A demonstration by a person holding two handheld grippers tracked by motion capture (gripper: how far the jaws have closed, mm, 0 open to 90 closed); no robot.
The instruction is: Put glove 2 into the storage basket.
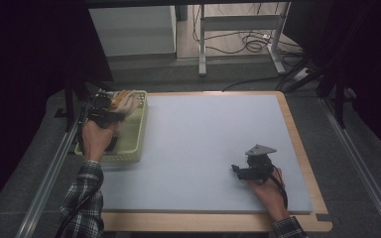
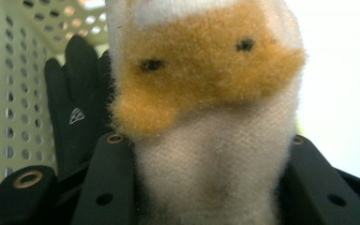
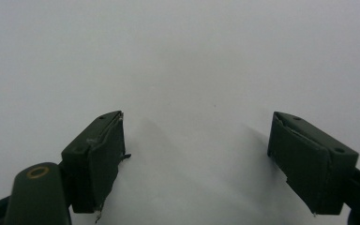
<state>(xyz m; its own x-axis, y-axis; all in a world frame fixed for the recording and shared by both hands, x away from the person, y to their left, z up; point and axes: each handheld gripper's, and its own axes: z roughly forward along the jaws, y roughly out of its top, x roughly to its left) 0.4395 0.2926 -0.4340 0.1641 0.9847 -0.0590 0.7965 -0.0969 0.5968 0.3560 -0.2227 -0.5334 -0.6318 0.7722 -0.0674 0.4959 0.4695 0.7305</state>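
Fuzzy sock, white with orange patch, pinched in left gripper over basket at desk's left edge, likely being lifted out. Black glove lies in basket behind it. Right gripper near desk's front right corner, jaws wide, empty, idle on white mat. Count: one sock, one glove, one basket.

Left hand is stretched forward at the table's left edge, its gripper pointing away with jaws clamped tight on something fuzzy. Right hand sits low near the front right, right gripper aimed left, jaws spread wide, nothing between them.
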